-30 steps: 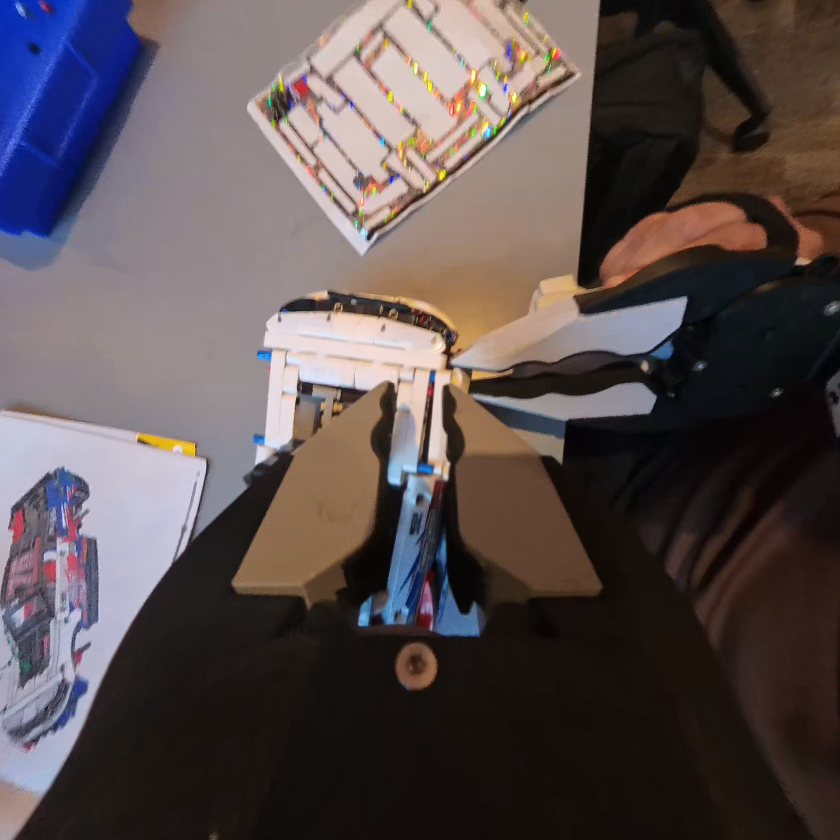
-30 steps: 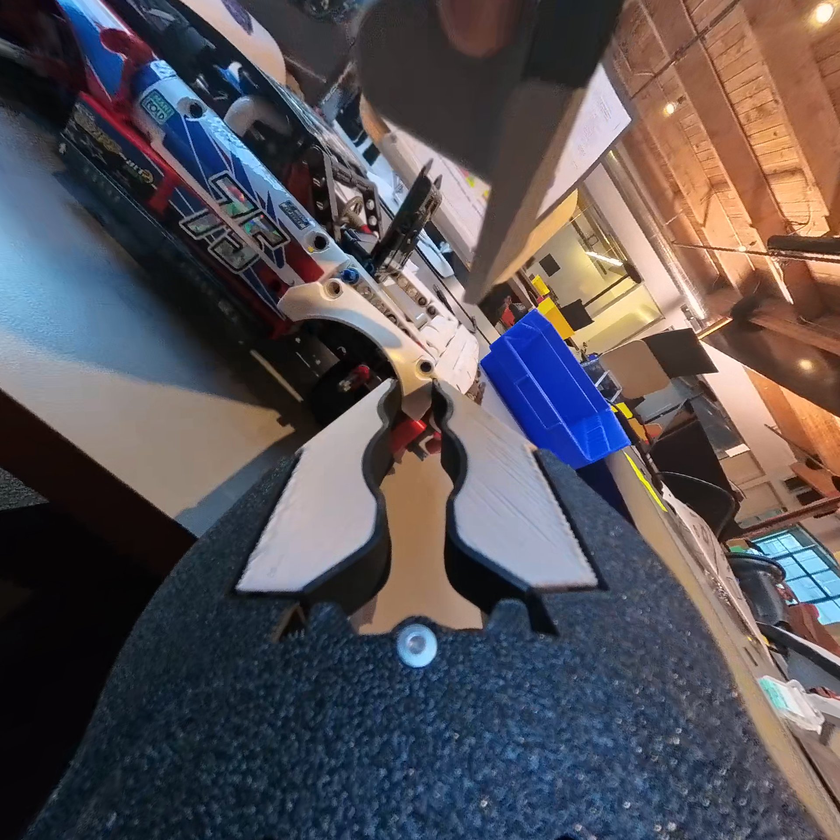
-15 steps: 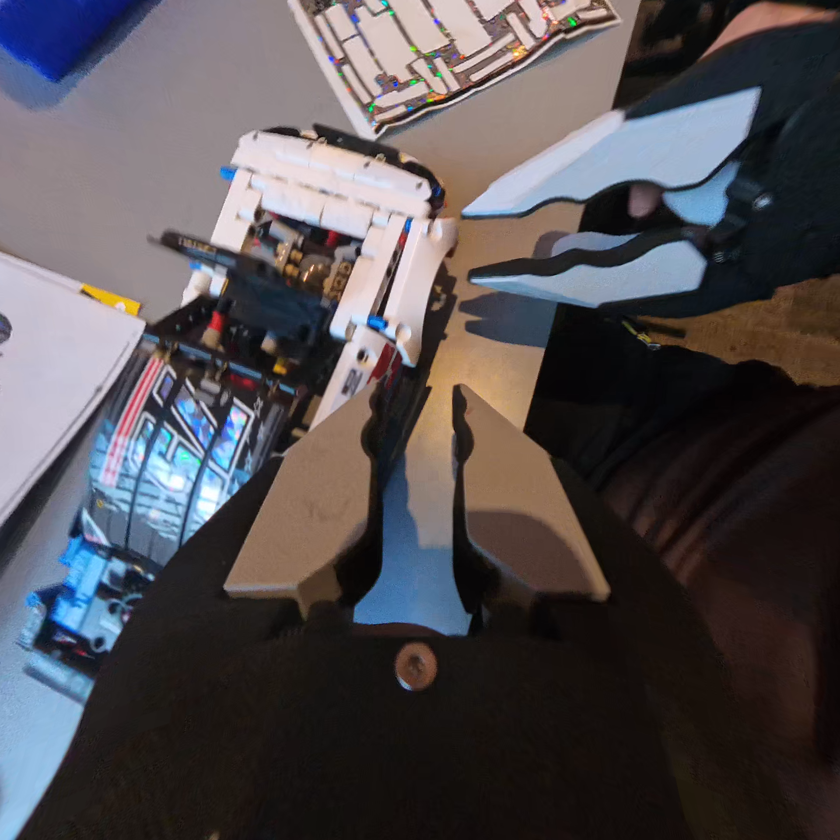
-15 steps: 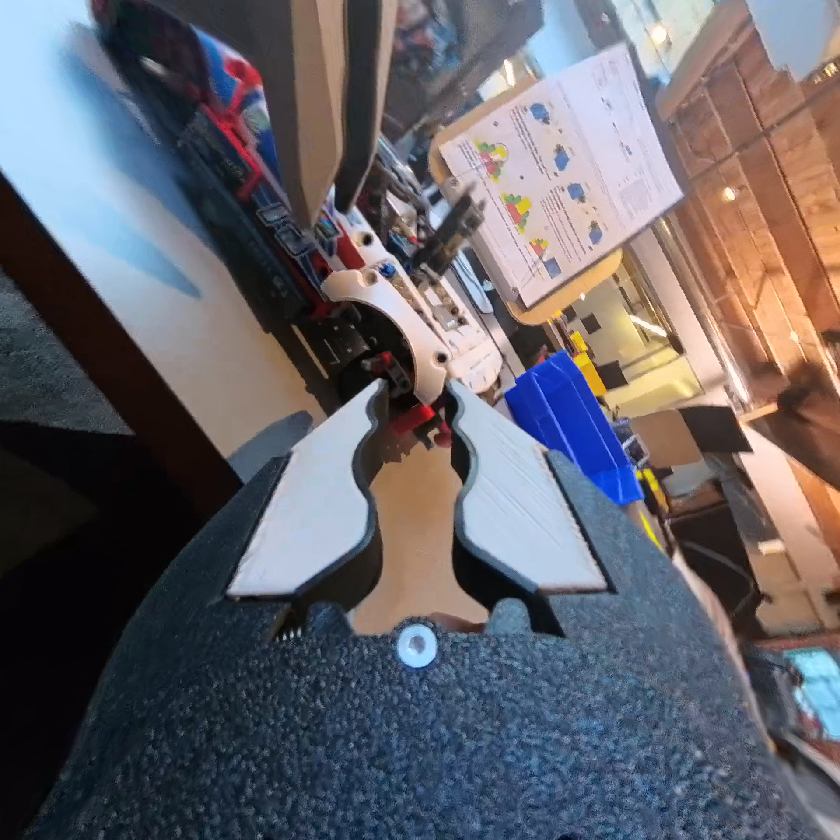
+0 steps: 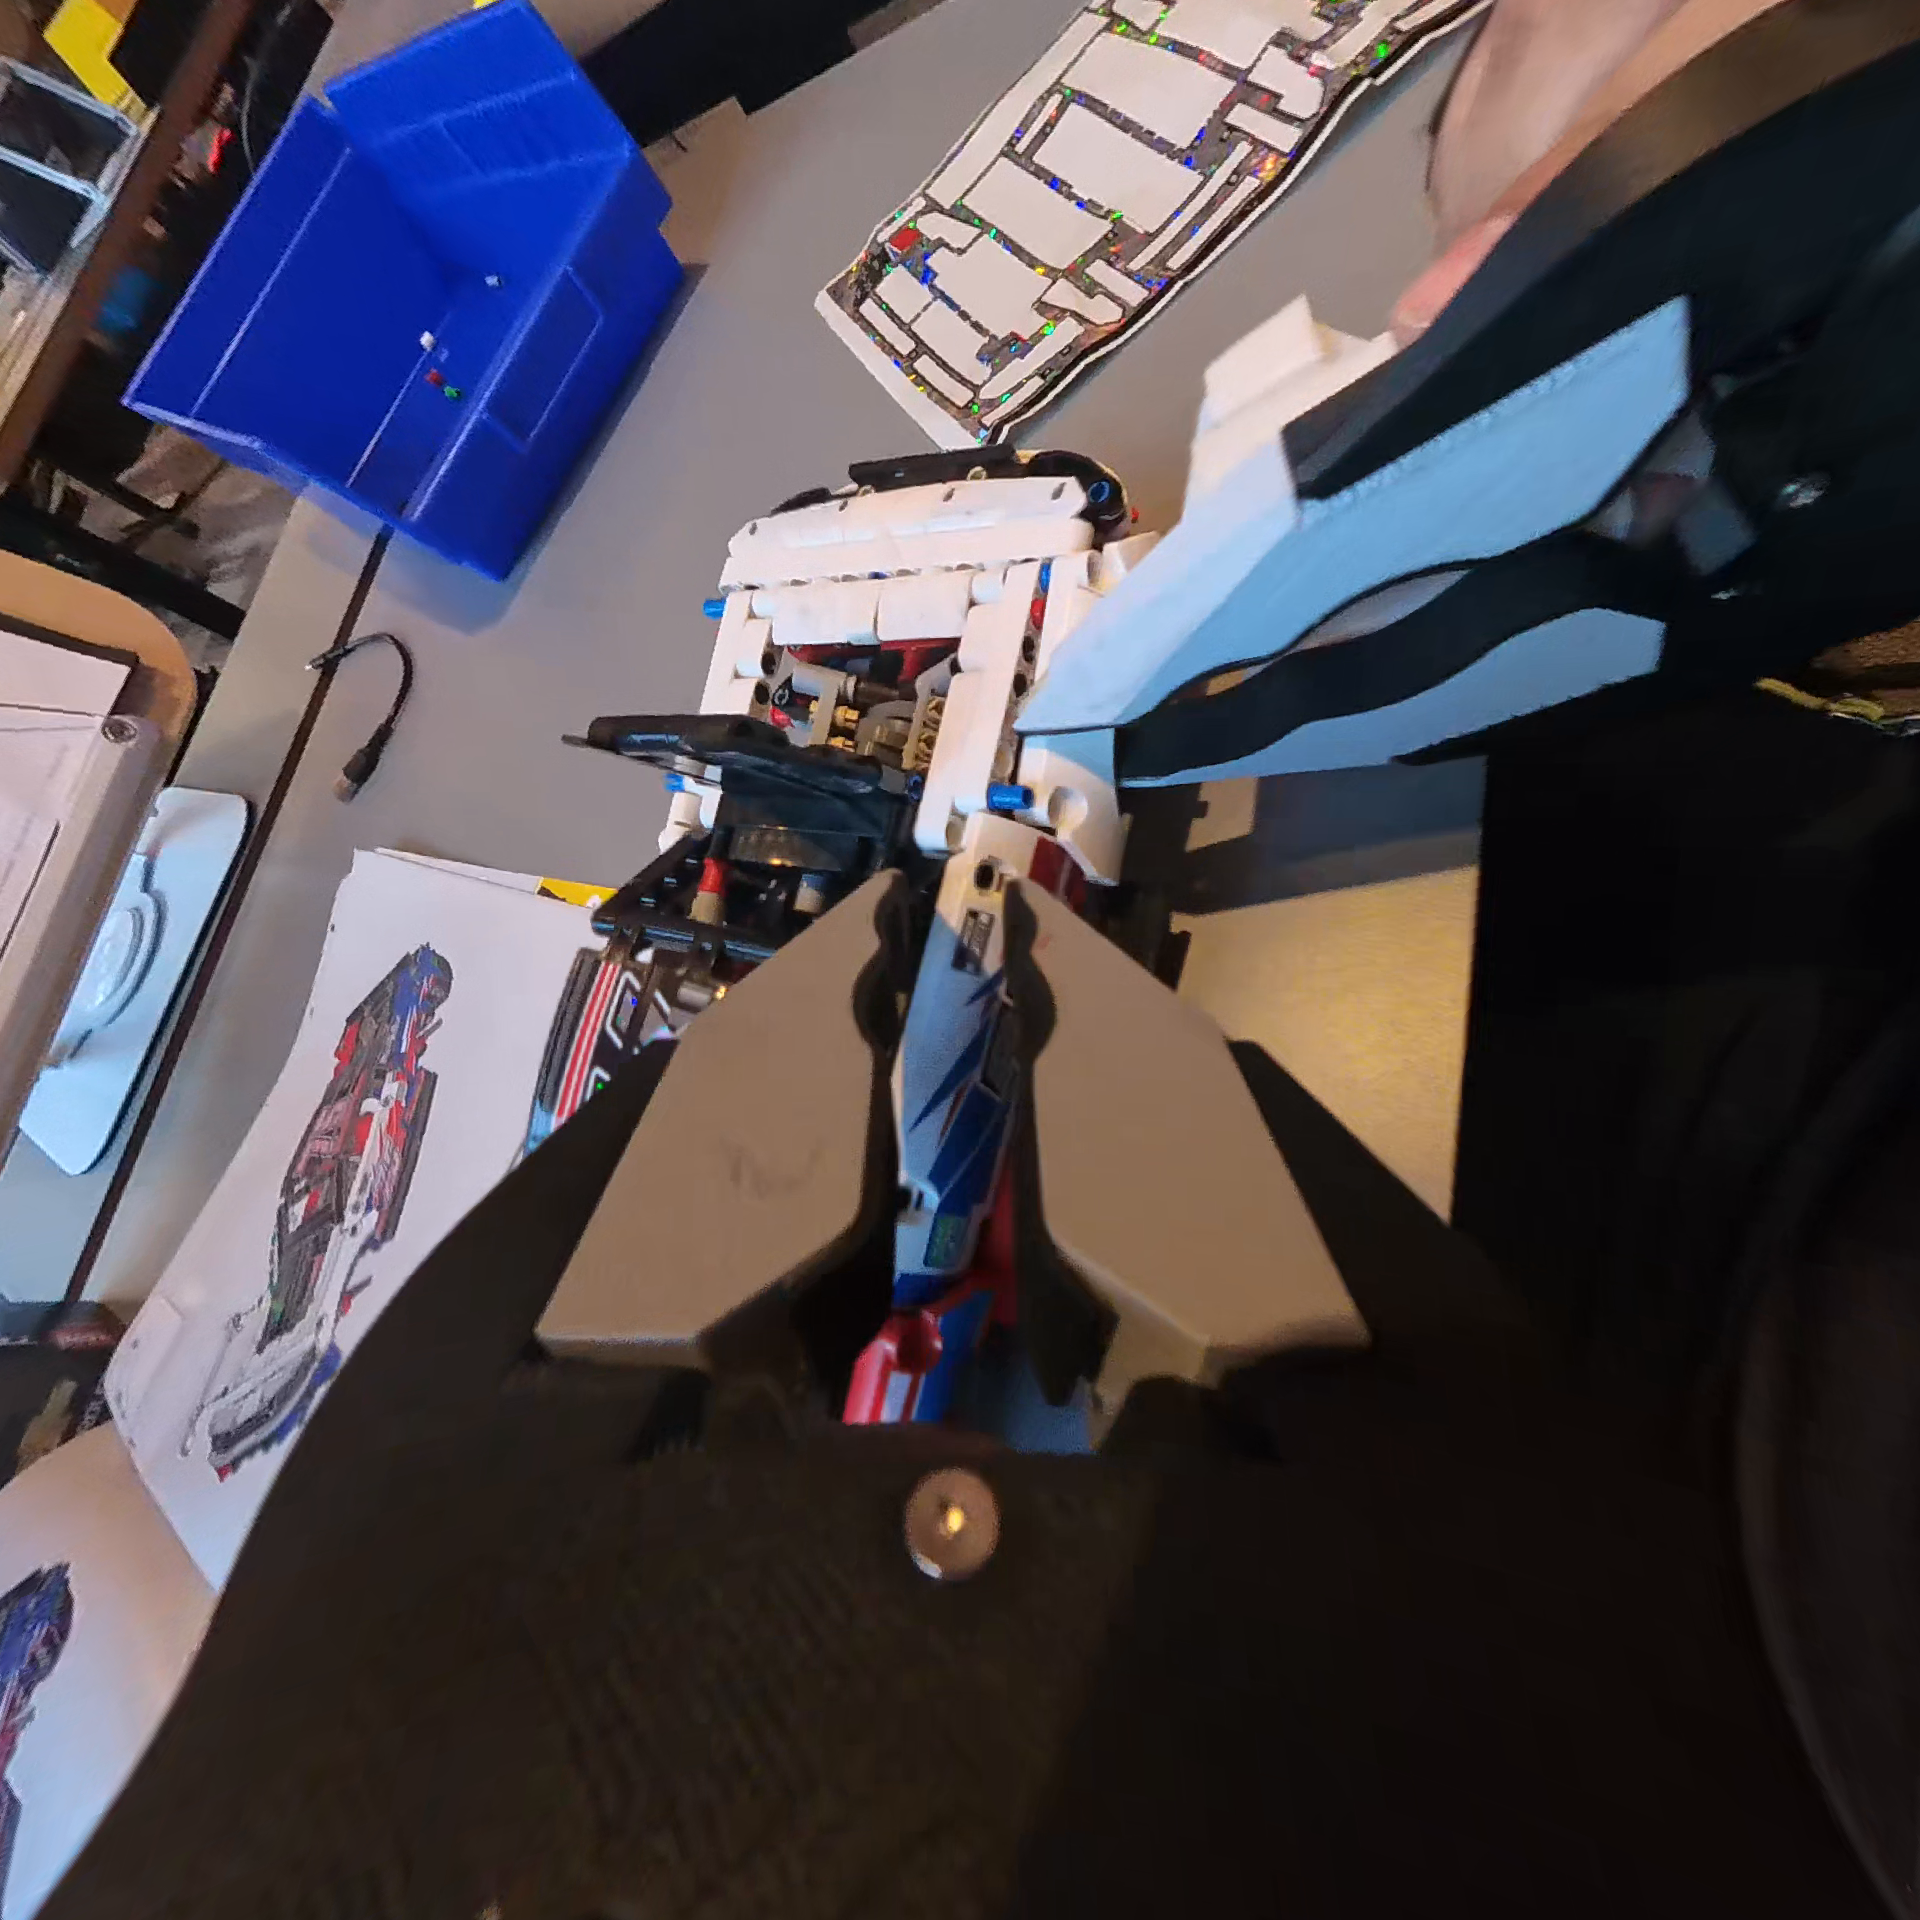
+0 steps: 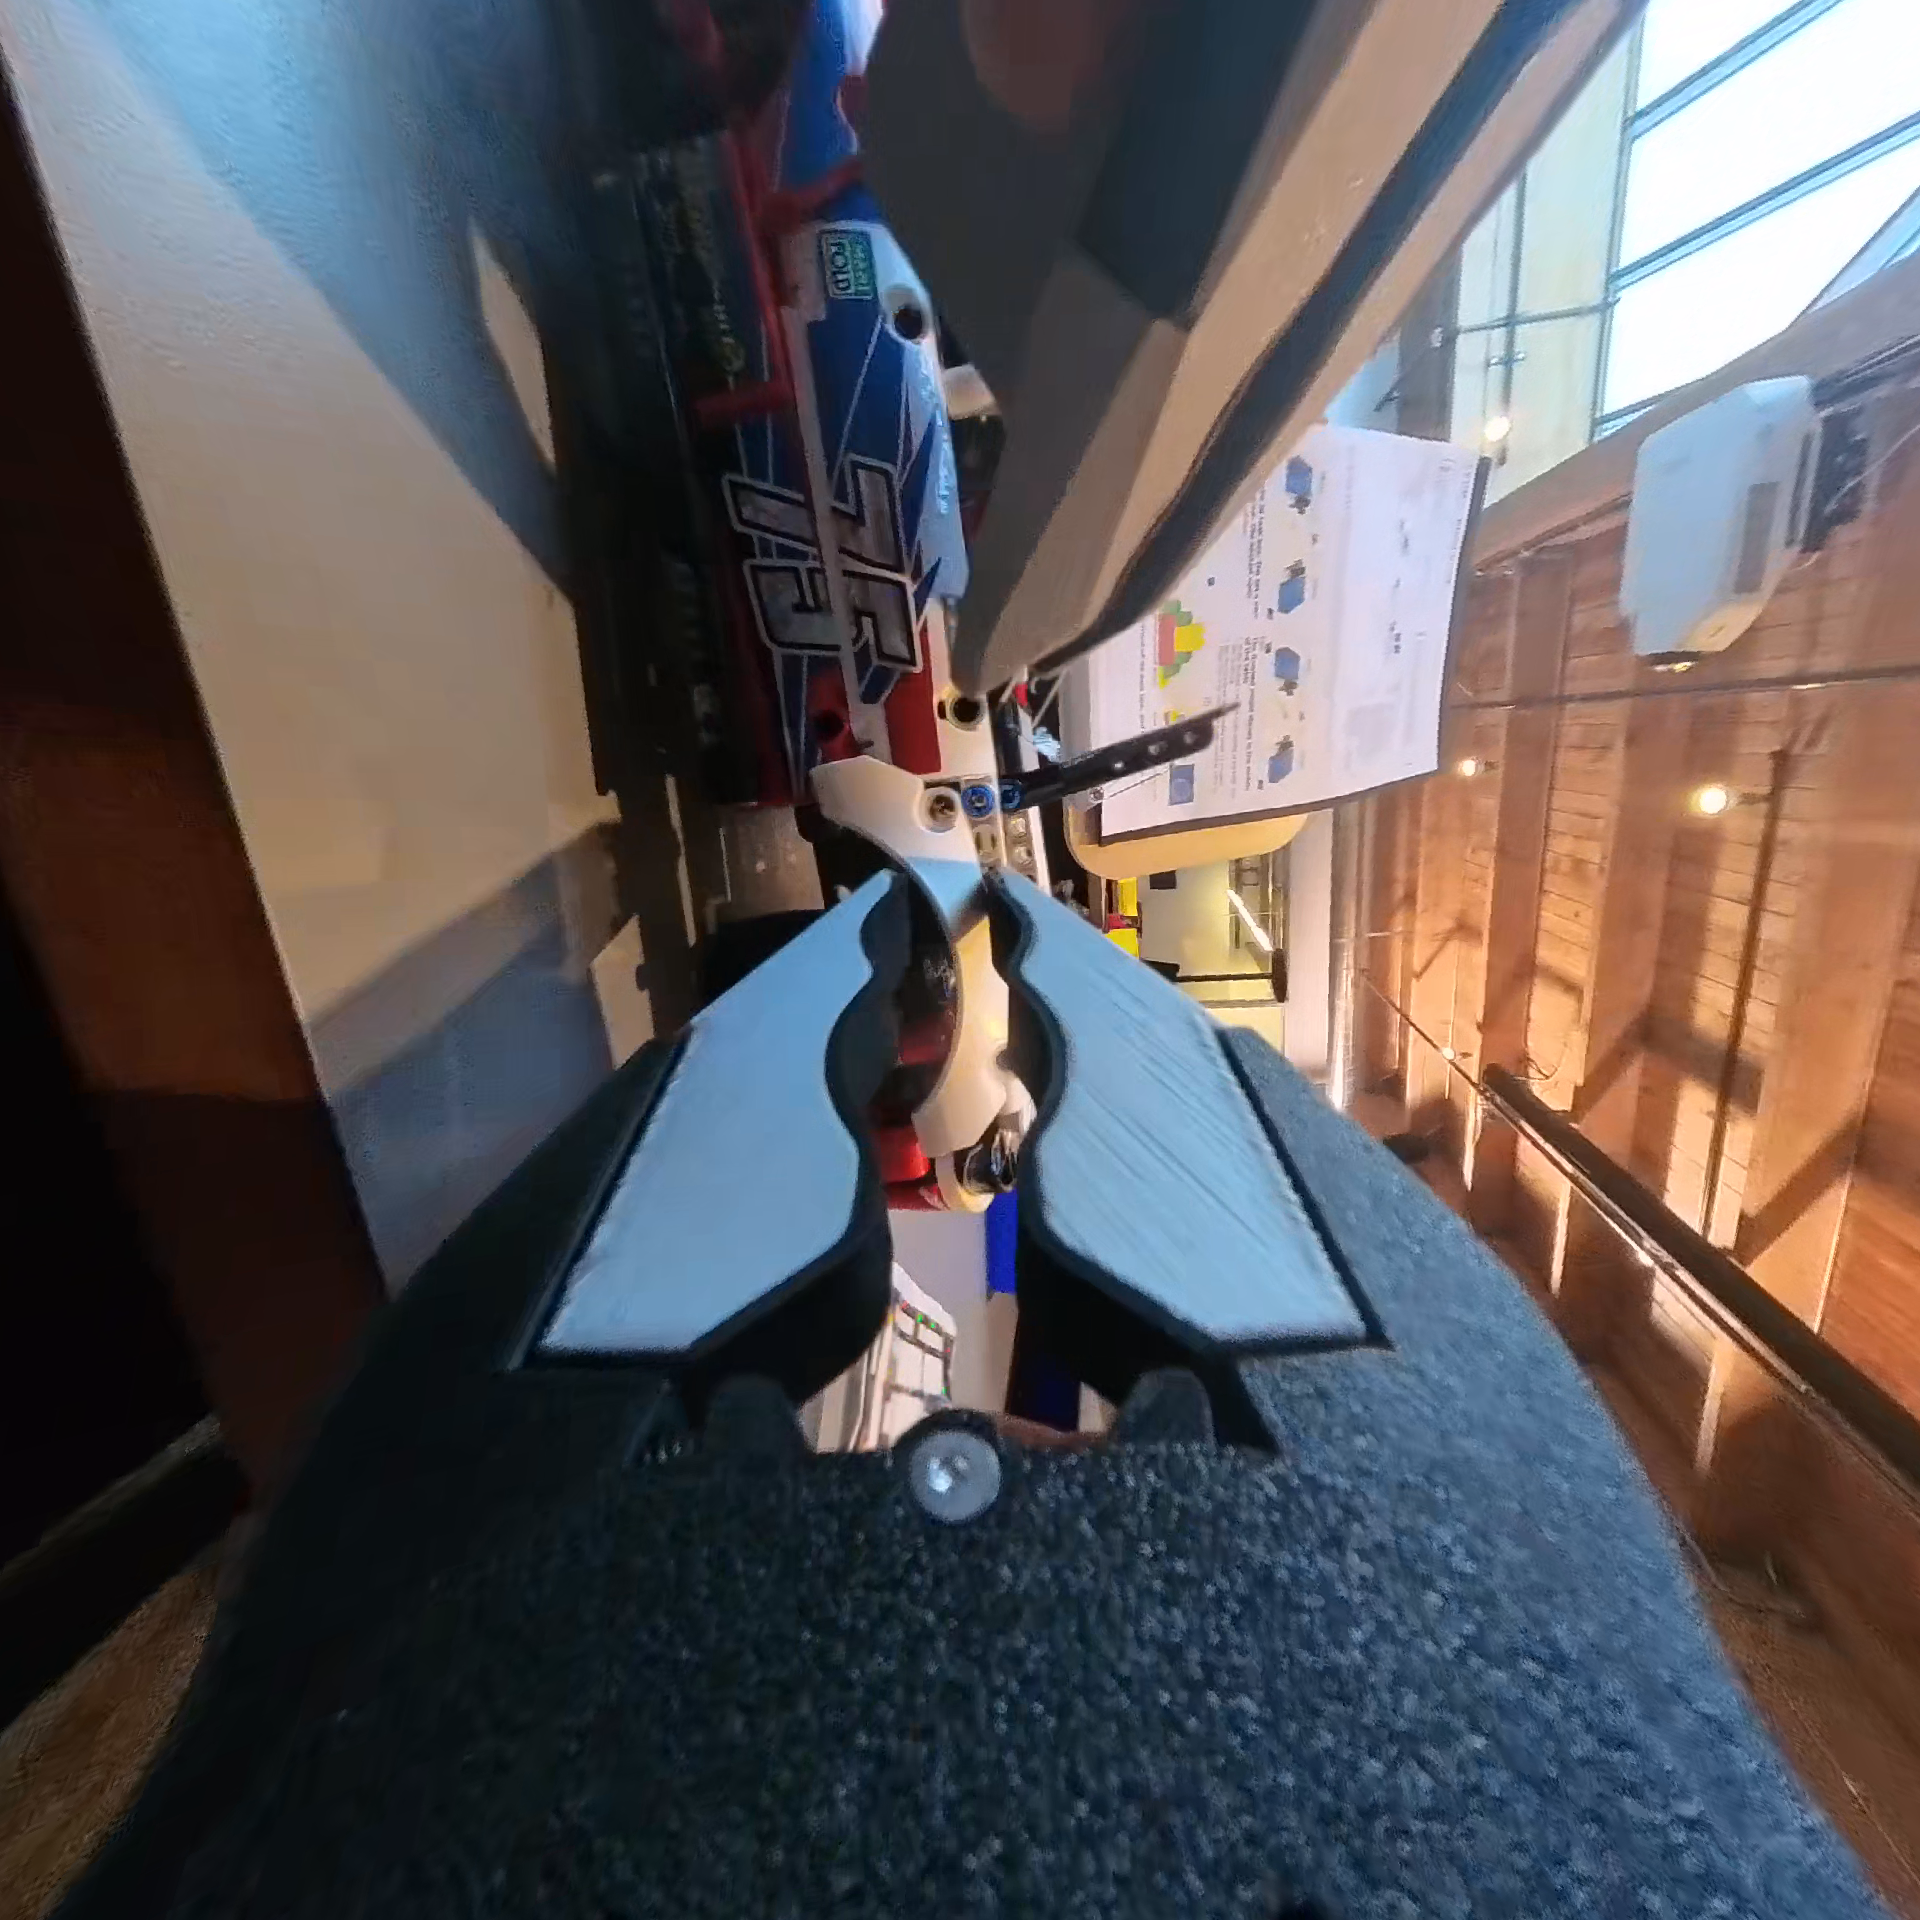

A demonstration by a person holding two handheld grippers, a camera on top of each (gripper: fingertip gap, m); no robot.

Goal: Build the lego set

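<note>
The white, blue and red brick-built race car (image 5: 894, 727) stands on the grey bench (image 5: 623, 540), largely assembled: bodywork and decals fitted, engine bay open. The left gripper (image 5: 951, 914) is clenched on its blue-and-white side panel. The right gripper (image 6: 945, 894) is clenched on the white wheel arch (image 6: 914, 831). Judgement: late stage; the holographic sticker sheet (image 5: 1091, 208) looks mostly used.

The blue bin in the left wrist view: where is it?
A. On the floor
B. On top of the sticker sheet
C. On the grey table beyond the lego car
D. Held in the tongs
C: the blue bin rests on the grey table, beyond the lego car.
</note>
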